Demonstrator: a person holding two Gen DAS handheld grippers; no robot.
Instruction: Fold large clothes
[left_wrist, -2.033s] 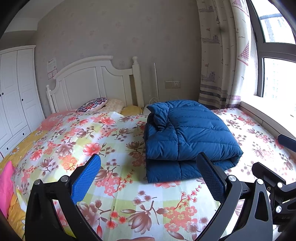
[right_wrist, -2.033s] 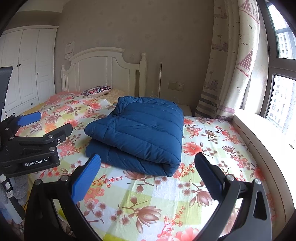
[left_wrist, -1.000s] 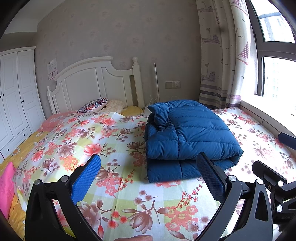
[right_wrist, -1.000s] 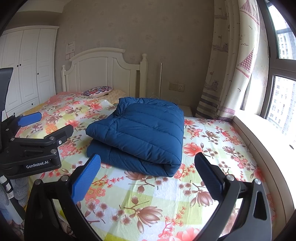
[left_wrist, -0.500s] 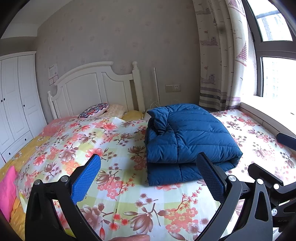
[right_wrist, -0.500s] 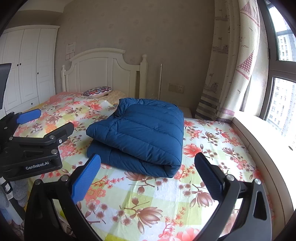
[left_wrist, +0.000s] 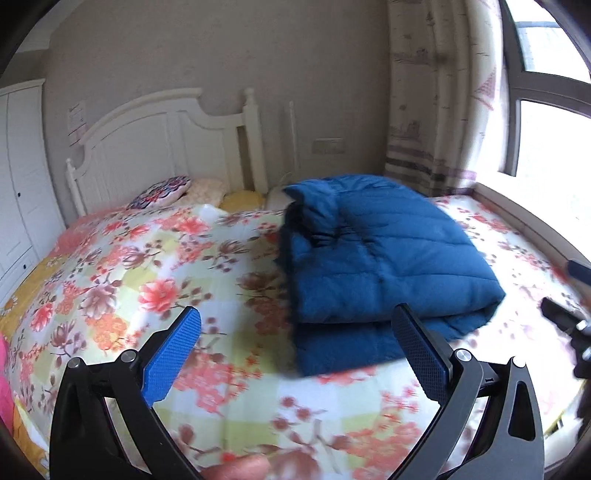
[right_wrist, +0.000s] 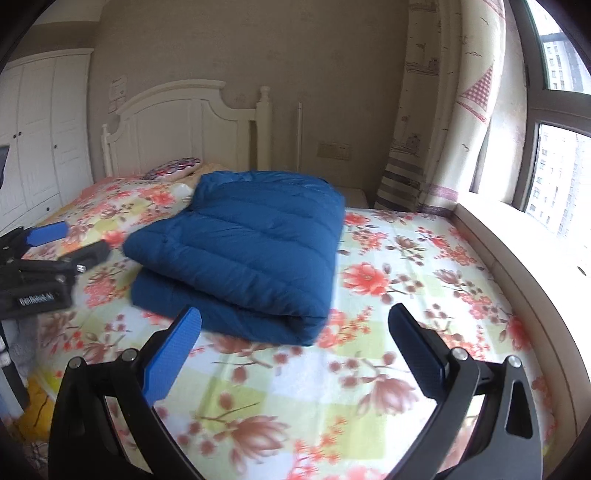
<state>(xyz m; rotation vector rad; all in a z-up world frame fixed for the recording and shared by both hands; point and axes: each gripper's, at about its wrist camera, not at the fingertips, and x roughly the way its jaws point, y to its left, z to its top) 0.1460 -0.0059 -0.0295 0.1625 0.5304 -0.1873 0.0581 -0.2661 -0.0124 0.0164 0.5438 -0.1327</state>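
A folded blue padded jacket (left_wrist: 373, 258) lies on the floral bedspread (left_wrist: 147, 280); it also shows in the right wrist view (right_wrist: 251, 254). My left gripper (left_wrist: 295, 350) is open and empty, held above the bed's near part, short of the jacket's front edge. My right gripper (right_wrist: 295, 350) is open and empty, in front of the jacket's folded front corner. The left gripper shows at the left of the right wrist view (right_wrist: 44, 254), and part of the right gripper at the right edge of the left wrist view (left_wrist: 569, 295).
A white headboard (left_wrist: 166, 147) and pillows (left_wrist: 162, 190) stand at the far end. A white wardrobe (right_wrist: 40, 136) is at the left. A curtain (right_wrist: 443, 122) and window sill (right_wrist: 517, 251) run along the right. A pink cloth (left_wrist: 5, 373) lies at the bed's left edge.
Both views have shifted and blurred: both grippers are moving, the view rising and tipping down toward the bed. The jacket has not changed. Both grippers stay open.
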